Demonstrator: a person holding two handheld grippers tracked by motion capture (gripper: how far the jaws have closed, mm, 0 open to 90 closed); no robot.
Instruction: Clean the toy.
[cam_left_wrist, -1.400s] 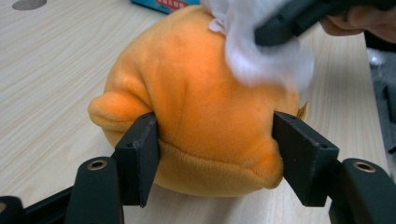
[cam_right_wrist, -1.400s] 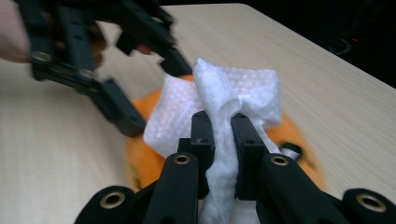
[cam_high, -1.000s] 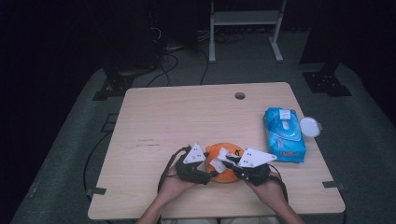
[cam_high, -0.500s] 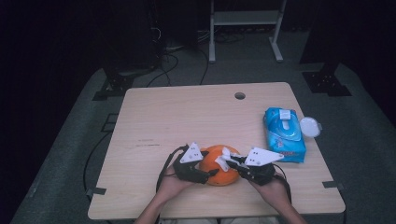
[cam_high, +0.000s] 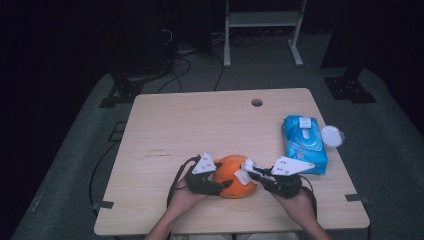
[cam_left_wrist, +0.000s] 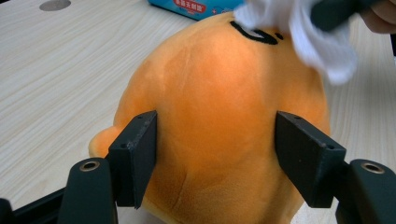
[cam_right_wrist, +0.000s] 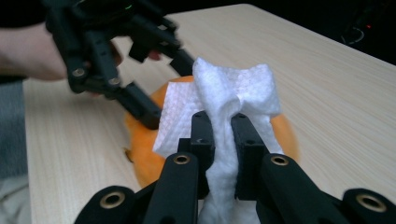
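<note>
An orange plush toy (cam_high: 231, 184) lies on the wooden table (cam_high: 200, 125) near its front edge. My left gripper (cam_high: 222, 185) is shut on the toy from the left, its jaws pressed against both sides of the plush body (cam_left_wrist: 219, 102). My right gripper (cam_right_wrist: 223, 135) is shut on a crumpled white wipe (cam_right_wrist: 233, 84). It holds the wipe (cam_high: 244, 173) against the right top of the toy. In the left gripper view the wipe (cam_left_wrist: 322, 42) lies over the toy's black stitched marking. A hand holds each gripper.
A blue pack of wet wipes (cam_high: 304, 142) lies at the right of the table, with a round white lid (cam_high: 332, 135) beside it at the edge. A cable hole (cam_high: 257, 102) sits at the back. The table's front edge is close behind both hands.
My right gripper has moved left with the wipe, from beside the toy onto it. The left gripper has kept its hold on the toy and shifted only slightly.
</note>
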